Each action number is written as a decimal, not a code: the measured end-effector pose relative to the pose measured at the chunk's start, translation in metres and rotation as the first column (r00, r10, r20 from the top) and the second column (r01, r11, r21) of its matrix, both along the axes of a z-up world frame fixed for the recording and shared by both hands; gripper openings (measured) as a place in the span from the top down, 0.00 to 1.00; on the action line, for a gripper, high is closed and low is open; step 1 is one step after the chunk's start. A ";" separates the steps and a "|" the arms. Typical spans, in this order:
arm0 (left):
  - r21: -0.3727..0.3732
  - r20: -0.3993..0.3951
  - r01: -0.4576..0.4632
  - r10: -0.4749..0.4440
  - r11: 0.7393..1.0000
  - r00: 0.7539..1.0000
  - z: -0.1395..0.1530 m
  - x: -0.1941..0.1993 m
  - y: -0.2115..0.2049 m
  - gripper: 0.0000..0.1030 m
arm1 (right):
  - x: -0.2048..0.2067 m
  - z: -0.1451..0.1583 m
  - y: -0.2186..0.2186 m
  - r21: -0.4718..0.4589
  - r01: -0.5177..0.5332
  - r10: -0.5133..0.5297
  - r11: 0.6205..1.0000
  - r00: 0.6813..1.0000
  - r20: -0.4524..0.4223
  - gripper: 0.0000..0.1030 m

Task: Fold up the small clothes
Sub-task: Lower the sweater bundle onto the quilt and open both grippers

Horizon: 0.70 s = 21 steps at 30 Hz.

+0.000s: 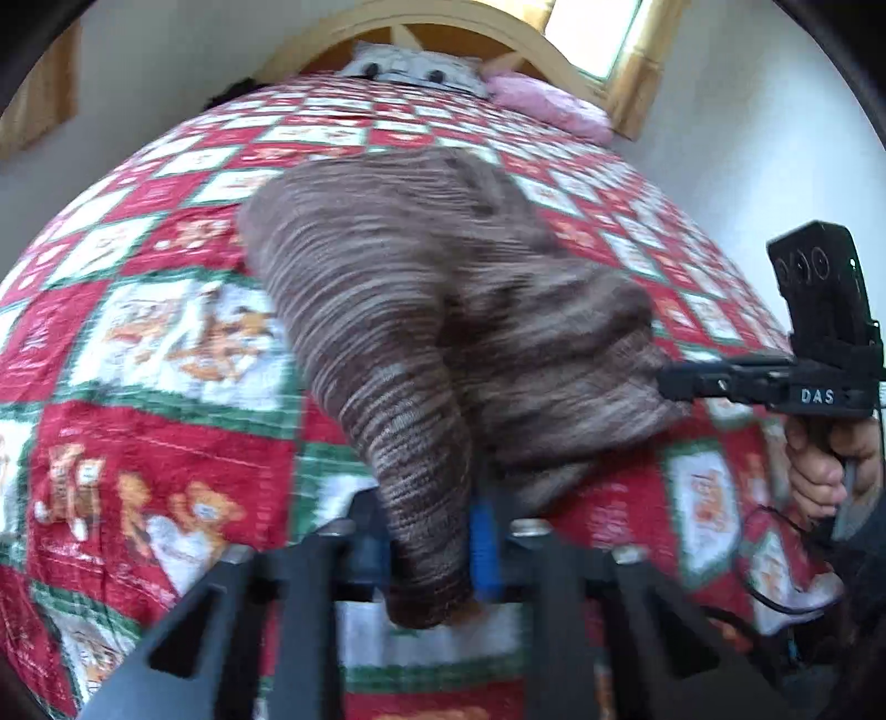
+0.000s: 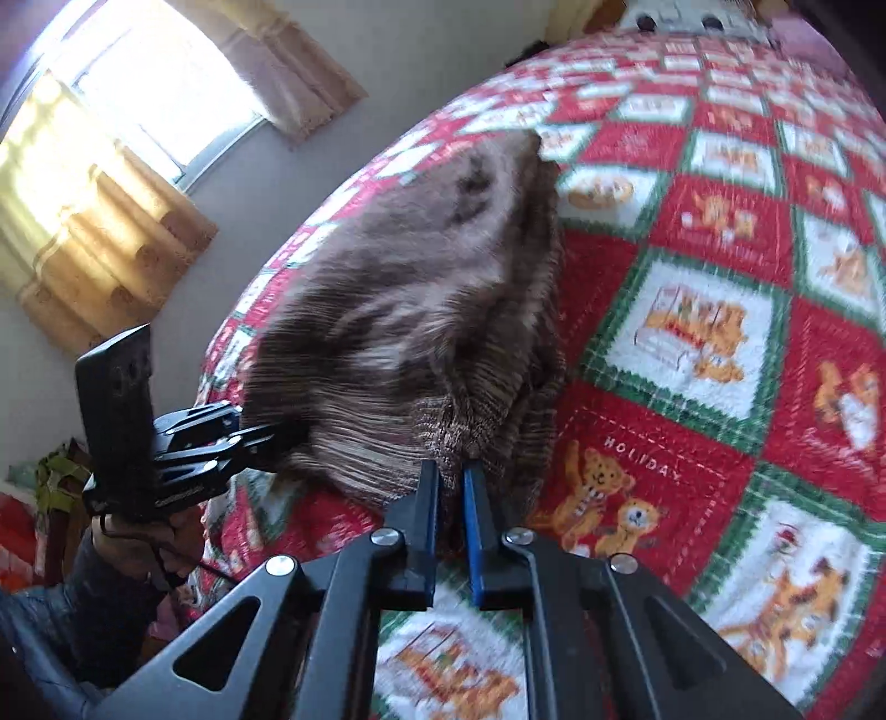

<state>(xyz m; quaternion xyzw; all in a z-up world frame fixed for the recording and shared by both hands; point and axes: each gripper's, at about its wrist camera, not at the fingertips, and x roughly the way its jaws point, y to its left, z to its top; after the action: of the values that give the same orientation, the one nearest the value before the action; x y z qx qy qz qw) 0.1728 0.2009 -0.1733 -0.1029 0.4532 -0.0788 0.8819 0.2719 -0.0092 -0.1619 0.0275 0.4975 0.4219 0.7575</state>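
Above the quilt (image 2: 692,232), both tongs (image 1: 429,545) (image 2: 449,482) pinch the sweater (image 1: 421,288).

The sweater (image 1: 421,288) was ribbed knit cloth, brown-striped and matt. The quilt (image 1: 160,432) was stitched printed cloth, matt. The right gripper (image 2: 449,471) had matt black plastic links, blue pads (image 2: 475,526) and shiny metal screws (image 2: 386,536). The left gripper (image 1: 429,554) looked alike. The headboard (image 1: 498,33) was smooth pale wood. The curtains (image 2: 105,243) were thin pleated cloth.
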 end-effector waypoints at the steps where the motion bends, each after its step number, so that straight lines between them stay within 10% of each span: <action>1: 0.007 -0.006 0.005 -0.005 1.000 1.000 0.003 -0.002 -0.001 0.80 | -0.006 0.007 -0.002 -0.009 -0.008 0.008 1.000 1.000 0.019 0.94; 7: -0.004 -0.056 0.047 -0.048 0.999 0.997 0.003 -0.016 -0.003 0.74 | -0.014 -0.020 -0.006 -0.216 -0.004 0.012 0.976 0.999 0.037 0.94; 11: -0.002 0.010 -0.004 0.004 1.000 1.000 0.027 -0.024 0.009 0.70 | -0.013 -0.009 -0.019 -0.141 0.007 0.000 0.990 0.999 0.050 0.90; 13: 0.001 0.098 -0.060 0.060 0.998 0.993 0.047 -0.029 0.020 0.38 | -0.013 0.006 -0.022 -0.144 0.042 -0.025 0.989 0.993 0.119 0.79; 15: 0.007 0.190 -0.096 0.093 0.995 0.977 0.065 -0.027 0.026 0.28 | -0.010 0.025 -0.021 -0.099 0.065 -0.047 0.993 0.983 0.178 0.78; 21: 0.192 0.199 -0.137 0.098 0.972 0.975 0.045 0.038 0.015 0.28 | 0.018 0.034 0.028 0.122 -0.045 0.031 0.992 0.993 0.112 0.61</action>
<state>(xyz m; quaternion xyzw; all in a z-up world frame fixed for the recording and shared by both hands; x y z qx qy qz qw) 0.2105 0.2160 -0.1280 -0.0304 0.3665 0.0117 0.9298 0.2896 0.0186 -0.1278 0.0419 0.4285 0.4672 0.7722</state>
